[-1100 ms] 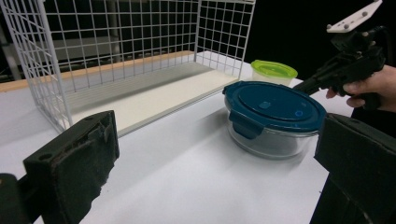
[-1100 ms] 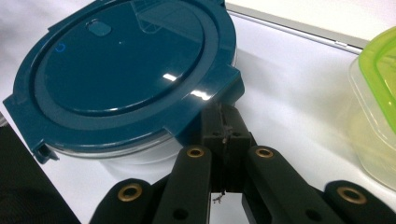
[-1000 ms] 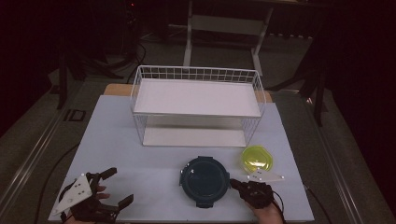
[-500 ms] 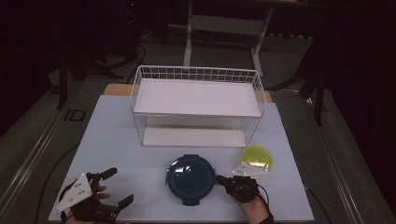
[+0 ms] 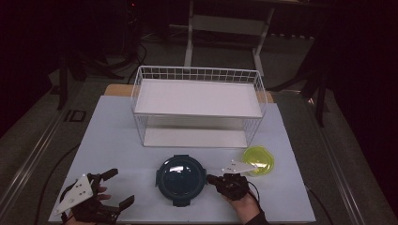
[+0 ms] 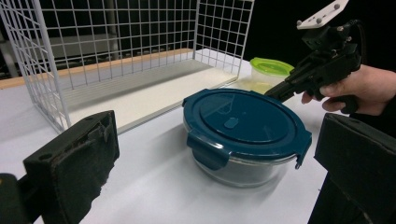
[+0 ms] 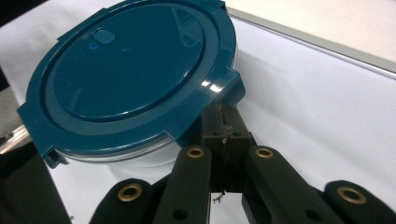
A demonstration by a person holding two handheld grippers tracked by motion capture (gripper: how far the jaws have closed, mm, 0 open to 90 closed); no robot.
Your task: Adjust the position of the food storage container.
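Tub [image 5: 180,175] sits front-centre on the bench [image 5: 117,140], just ahead of the wire rack [image 5: 197,103], upright, lid up. Looks like a glass bowl under a stiff blue snap lid – prob. heavy, breakable, slick-walled, so it'll slide sooner than tip. Round, so no long axis; four latch tabs stick out around the rim, one toward the right gripper [image 5: 213,178]. That gripper's jaws are fully closed, holding nothing, tips against that tab. Best hold: a tab or rim, not the glass. Left gripper [image 5: 117,187] jaws wide open, empty, well left of the tub.
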